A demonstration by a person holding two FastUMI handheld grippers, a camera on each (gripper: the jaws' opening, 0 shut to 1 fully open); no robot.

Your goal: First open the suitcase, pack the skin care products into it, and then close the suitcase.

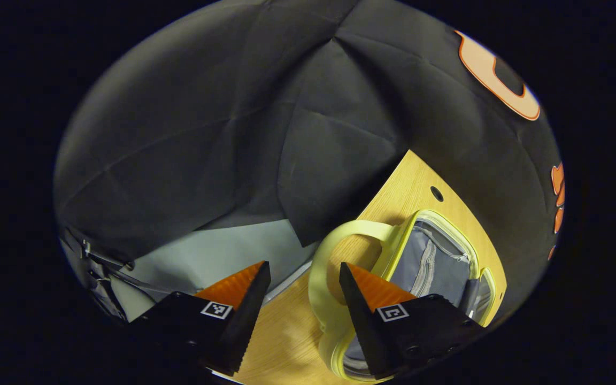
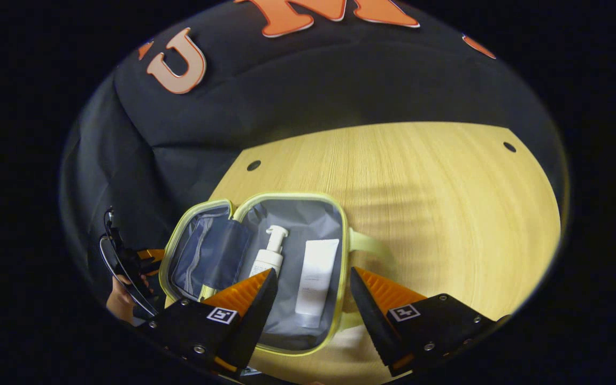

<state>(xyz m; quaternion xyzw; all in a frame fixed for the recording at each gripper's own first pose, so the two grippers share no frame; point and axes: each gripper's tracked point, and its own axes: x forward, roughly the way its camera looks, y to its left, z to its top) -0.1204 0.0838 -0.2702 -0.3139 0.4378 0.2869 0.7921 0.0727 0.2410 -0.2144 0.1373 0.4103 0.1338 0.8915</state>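
Black cloth walls off the booth behind a pale wooden desk (image 2: pixel 436 203), and on the desk lies the small yellow-trimmed suitcase (image 2: pixel 286 199), open flat with its grey lining showing. Nearest in the right gripper view, the right tongs (image 2: pixel 312 283) hang over the case's near edge, spread wide and holding nothing. Just beyond their tips, inside the main half, a white pump bottle (image 2: pixel 269 252) and a white tube (image 2: pixel 316 280) lie side by side, so the packing looks done and closing is what remains. To the left of them the lid half (image 2: pixel 206 251) lies folded outward, and past it, at the desk's edge, a hand (image 2: pixel 121 302) grips the other tool. In the left gripper view, the left tongs (image 1: pixel 303 278) are likewise parted wide and empty, with the case's yellow carry handle (image 1: pixel 335 240) curving just ahead of them and the lid's zipped mesh pocket (image 1: pixel 436 262) farther off. My guess at the risk: if the lid is swung over quickly, the light case could slide on the smooth wood, or the pump head might catch under the rim and keep the halves from meeting.
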